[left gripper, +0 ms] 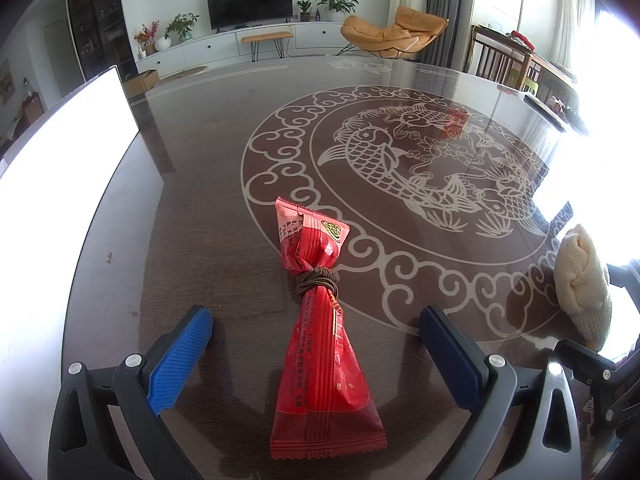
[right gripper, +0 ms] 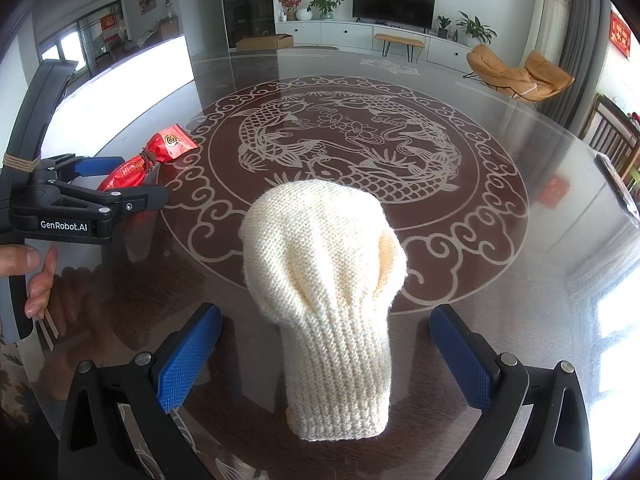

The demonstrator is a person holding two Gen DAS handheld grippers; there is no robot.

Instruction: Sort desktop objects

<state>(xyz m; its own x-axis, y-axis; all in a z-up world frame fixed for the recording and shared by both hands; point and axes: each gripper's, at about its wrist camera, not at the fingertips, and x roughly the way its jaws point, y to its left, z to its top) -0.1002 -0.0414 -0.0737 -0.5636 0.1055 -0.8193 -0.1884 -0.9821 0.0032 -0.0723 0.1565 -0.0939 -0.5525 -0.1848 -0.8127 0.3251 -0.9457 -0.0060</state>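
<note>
Left gripper (left gripper: pixel 316 344) spread wide, gripping nothing, red snack packet (left gripper: pixel 320 344) lying lengthwise between its fingers at lower centre. Right gripper (right gripper: pixel 326 344) equally wide, empty, astride cream knitted sock (right gripper: pixel 324 280). Beyond, carp-patterned glass table (right gripper: pixel 520 280).

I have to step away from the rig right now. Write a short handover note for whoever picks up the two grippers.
Left gripper: open, straddling the red snack packet, not closed on it.
Right gripper: open, straddling the cream knitted sock, not closed on it.
Both items lie on the glass-topped table; the packet, tied at its middle with brown cord, lies to the left of the sock.
Done: both grippers lined up on their items.
Left: close on each, lift, and sort them; no destination is visible.
</note>
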